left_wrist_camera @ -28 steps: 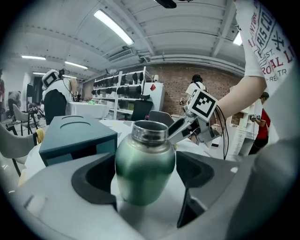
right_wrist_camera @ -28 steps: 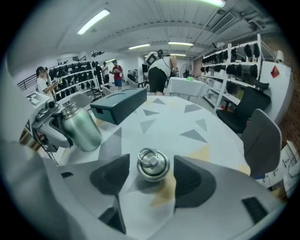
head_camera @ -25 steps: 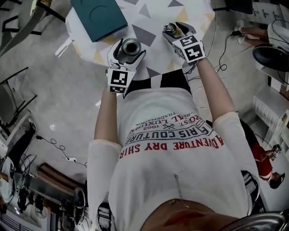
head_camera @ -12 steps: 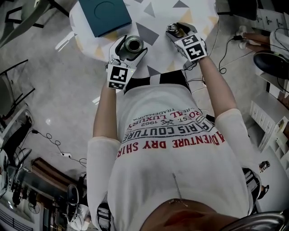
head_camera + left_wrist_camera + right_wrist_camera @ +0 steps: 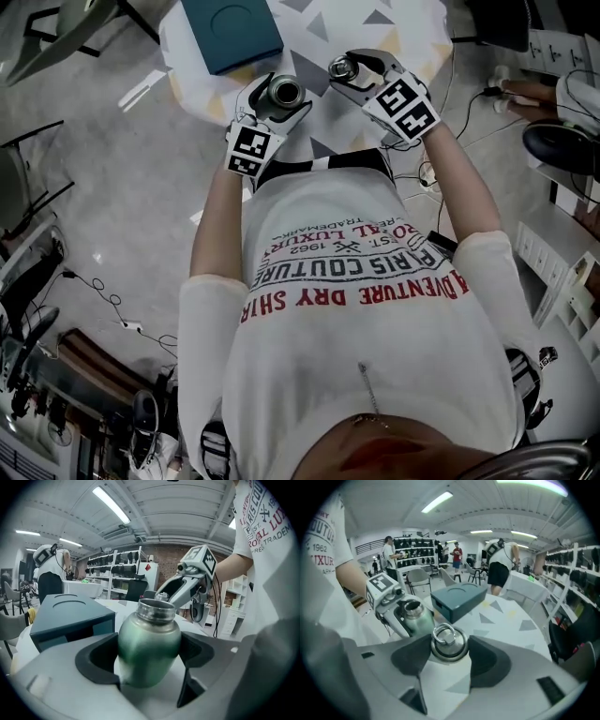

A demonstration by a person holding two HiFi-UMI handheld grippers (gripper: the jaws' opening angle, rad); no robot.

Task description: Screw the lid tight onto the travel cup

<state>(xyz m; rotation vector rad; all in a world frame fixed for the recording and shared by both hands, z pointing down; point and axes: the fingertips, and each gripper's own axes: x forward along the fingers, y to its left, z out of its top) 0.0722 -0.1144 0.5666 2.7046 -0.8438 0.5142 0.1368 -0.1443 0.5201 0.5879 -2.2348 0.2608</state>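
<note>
Over the near edge of a round table point(image 5: 398, 33) patterned with grey and yellow triangles, a person in a white printed T-shirt point(image 5: 356, 309) held a gripper in each hand. The left gripper point(image 5: 279, 97) had its jaws closed on the body of a green travel cup point(image 5: 149, 644), both dark pads pressing its sides; the cup stood upright between them with its bare steel neck point(image 5: 156, 610) uncovered. The right gripper point(image 5: 349, 71), jaws spread wide, gripped the round metal lid point(image 5: 449, 644) by its rim, the lid's wire ring point(image 5: 443, 632) facing the camera. Lid and cup were near each other but apart, the lid just to the cup's right and not yet over the mouth. A teal box point(image 5: 230, 28) lay on the table beyond the cup. Other people stood among shelving in the workshop behind.
</note>
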